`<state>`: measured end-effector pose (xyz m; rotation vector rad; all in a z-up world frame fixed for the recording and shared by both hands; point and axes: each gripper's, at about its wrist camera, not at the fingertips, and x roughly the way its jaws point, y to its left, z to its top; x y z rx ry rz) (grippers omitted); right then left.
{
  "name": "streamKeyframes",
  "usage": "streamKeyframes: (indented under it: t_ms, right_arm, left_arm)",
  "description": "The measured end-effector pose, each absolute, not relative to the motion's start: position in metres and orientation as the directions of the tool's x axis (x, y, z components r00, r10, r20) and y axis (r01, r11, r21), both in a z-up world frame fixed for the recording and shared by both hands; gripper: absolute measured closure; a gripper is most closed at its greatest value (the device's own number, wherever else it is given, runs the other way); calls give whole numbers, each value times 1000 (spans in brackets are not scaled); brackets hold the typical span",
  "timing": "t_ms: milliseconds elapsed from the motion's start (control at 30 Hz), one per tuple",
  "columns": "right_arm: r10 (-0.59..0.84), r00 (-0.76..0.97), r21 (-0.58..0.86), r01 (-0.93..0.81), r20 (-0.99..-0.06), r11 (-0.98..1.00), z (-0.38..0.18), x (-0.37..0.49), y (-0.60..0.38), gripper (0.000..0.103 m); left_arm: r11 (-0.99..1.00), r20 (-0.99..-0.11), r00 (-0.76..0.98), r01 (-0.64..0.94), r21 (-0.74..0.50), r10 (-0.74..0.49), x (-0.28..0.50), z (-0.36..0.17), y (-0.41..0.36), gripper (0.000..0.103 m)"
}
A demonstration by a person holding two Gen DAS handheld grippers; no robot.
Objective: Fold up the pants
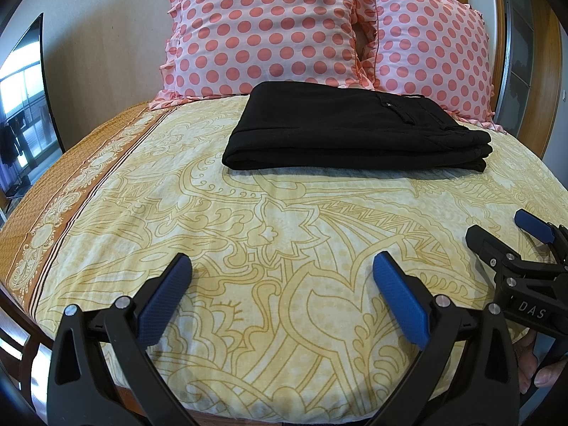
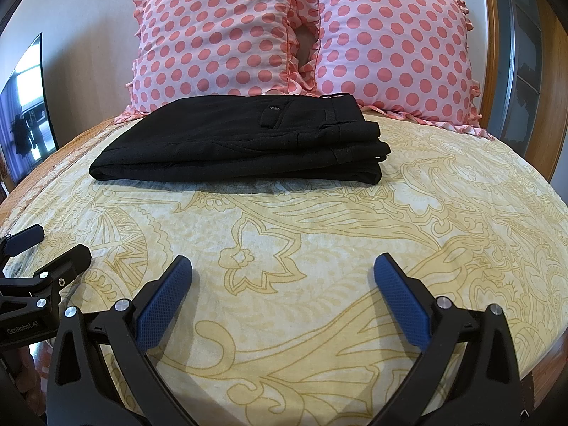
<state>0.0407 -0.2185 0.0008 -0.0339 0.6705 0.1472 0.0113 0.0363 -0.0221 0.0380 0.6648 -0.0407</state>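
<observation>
Pants (image 1: 355, 131) lie folded on bed (image 1: 248, 230); left claw (image 1: 282, 266) & right claw (image 2: 283, 266) wide open, empty. Fold looks done; nothing left but pulling away.

Quick count of what's on the bed: one pair of black pants (image 2: 241, 142), folded into a stack — I make out about three layers at the right-hand edge, though the dark fabric makes that hard to be sure of. One button (image 2: 273, 108) on its pocket flap. Two pink polka-dot pillows (image 2: 216, 39) (image 2: 394, 46) side by side at the head. One yellow patterned bedsheet (image 2: 319, 248). Two grippers — the left gripper (image 1: 282, 298) and the right gripper (image 2: 283, 298) — each with two blue-padded fingers spread wide. One dark screen (image 1: 25, 103) on the left wall.
</observation>
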Motion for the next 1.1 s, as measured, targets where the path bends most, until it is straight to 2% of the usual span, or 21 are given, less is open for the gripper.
streamKeyframes:
  t_ms: [1100]
  right_arm:
    - [126,773,16,-148,-622,989,1,41,-219,1]
  left_arm:
    - [999,-625,780,50,21,-26,11,-22,37,2]
